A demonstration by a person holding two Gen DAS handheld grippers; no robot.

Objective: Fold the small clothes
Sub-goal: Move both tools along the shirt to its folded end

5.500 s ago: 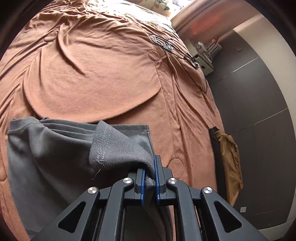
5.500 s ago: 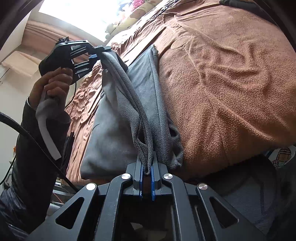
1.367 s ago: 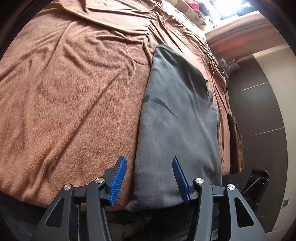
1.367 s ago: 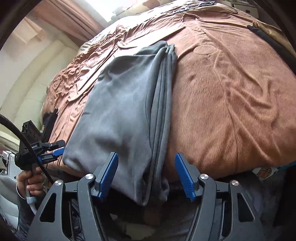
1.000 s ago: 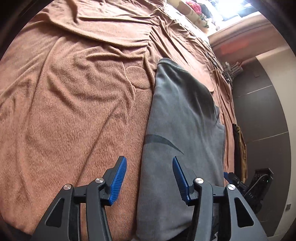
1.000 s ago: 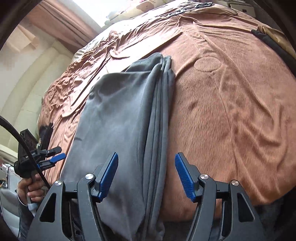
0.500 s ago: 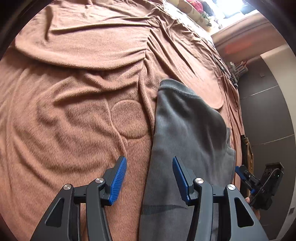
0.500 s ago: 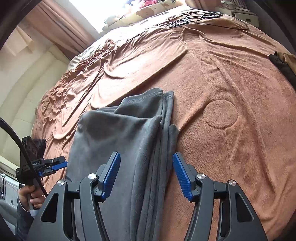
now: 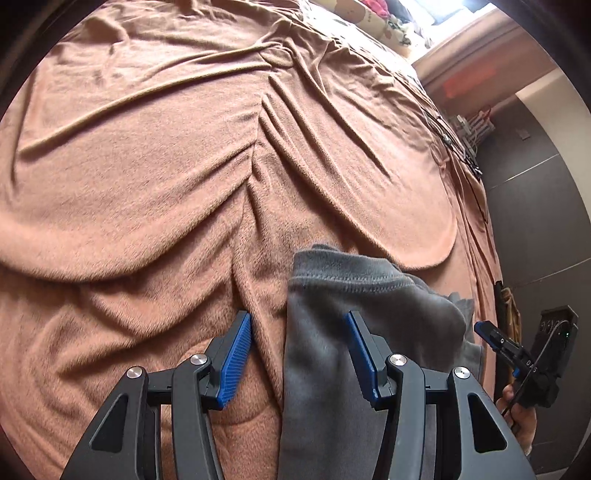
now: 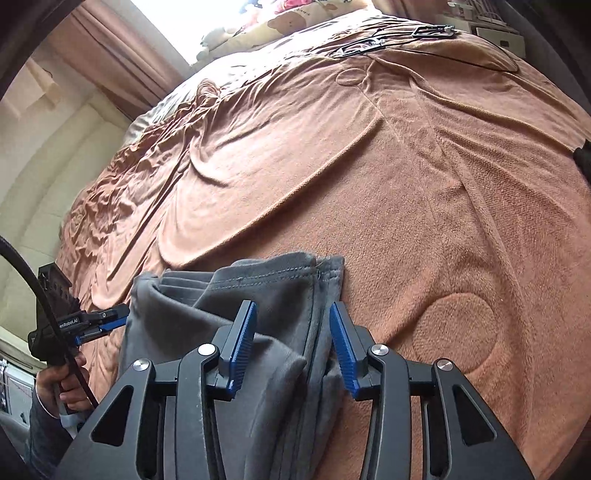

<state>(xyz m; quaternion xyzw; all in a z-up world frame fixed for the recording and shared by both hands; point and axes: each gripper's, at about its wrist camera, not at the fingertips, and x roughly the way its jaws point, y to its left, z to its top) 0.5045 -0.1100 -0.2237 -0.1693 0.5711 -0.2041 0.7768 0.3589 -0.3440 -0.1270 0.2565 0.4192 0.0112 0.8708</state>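
A folded grey garment (image 9: 369, 295) lies lengthwise on the brown blanket (image 9: 147, 184), its stitched far end just ahead of both grippers. My left gripper (image 9: 301, 354) is open and straddles the garment's left edge, with blanket under its left finger. In the right wrist view the garment (image 10: 266, 288) shows several stacked folds along its right edge. My right gripper (image 10: 291, 343) hangs over those folds with its jaws closing; the cloth lies between the pads, which do not press on it. Each gripper also shows in the other's view: the right gripper (image 9: 495, 336), the left gripper (image 10: 103, 321).
The brown blanket (image 10: 406, 184) stretches far ahead with wrinkles. Black cables (image 10: 369, 44) and patterned pillows (image 10: 295, 14) lie at the far end. A dark cloth (image 10: 583, 158) sits at the bed's right edge. A dark wall (image 9: 535, 221) stands beyond the bed.
Both grippers have travelled forward along the garment to its far end. The right jaws have narrowed; the left jaws kept their width. Seconds earlier both were shut on the lifted garment.
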